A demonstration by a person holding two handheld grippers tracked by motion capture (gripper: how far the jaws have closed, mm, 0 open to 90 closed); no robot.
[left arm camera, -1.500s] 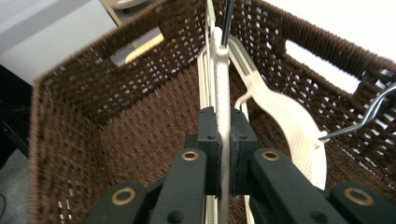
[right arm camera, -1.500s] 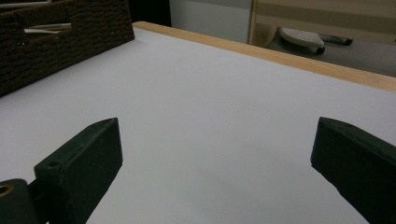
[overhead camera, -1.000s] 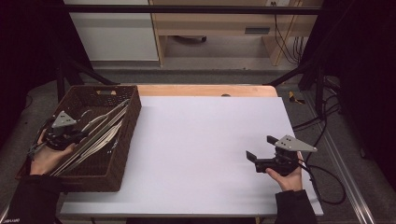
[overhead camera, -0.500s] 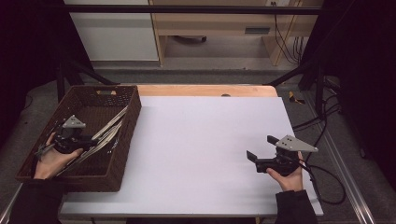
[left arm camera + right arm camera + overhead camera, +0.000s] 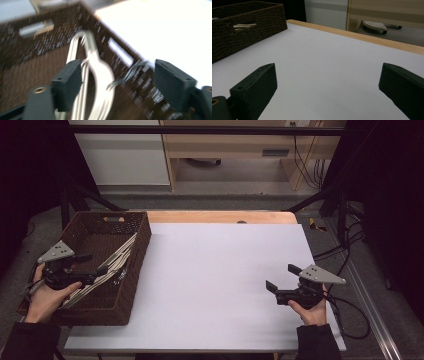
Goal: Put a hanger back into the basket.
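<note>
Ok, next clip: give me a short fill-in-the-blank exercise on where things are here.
1. The pale hangers lie inside the brown woven ____.
2. The left claw, over that container, has its jaws ____.
3. The right claw is held over the ____ tabletop.
4. Between the right claw's jaws there is ____.

Missing words: basket; open; white; nothing

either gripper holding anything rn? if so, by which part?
Nothing held. The left gripper is open over the white hangers in the wicker basket, jaws apart and not clamped. The right gripper is open over bare table.
</note>
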